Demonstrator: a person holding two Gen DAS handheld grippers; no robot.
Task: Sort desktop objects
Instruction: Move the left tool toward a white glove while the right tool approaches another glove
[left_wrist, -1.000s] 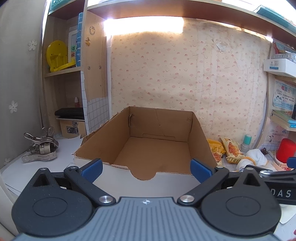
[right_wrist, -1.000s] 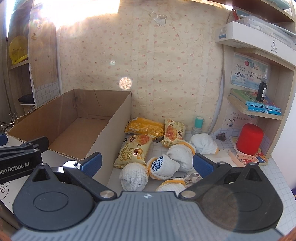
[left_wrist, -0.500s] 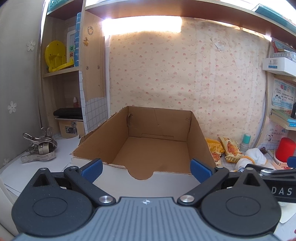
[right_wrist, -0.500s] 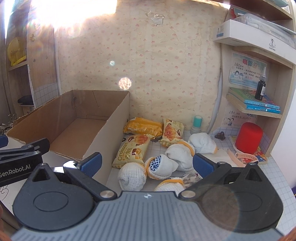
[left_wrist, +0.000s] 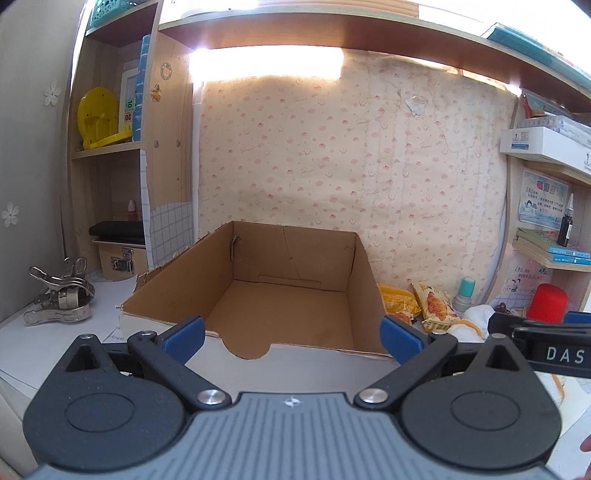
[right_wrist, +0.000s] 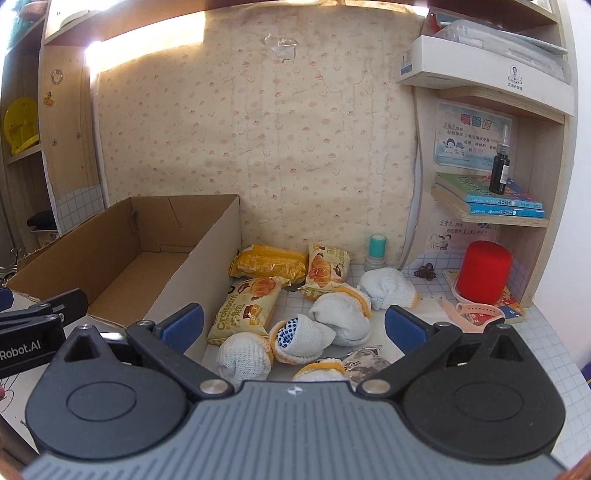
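soft knit sock balls (right_wrist: 340, 319) and crinkly snack packs (right_wrist: 245, 308) lie just right of the empty cardboard box (right_wrist: 122, 258); both look light. my right gripper (right_wrist: 293, 326) hangs open above them, left gripper (left_wrist: 291, 334) open too; i'd pinch a sock across its middle.

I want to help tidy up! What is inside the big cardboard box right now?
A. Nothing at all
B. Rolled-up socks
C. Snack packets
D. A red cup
A: the cardboard box shows only its bare brown floor, while the sock balls and snack packets lie on the desk beside it.
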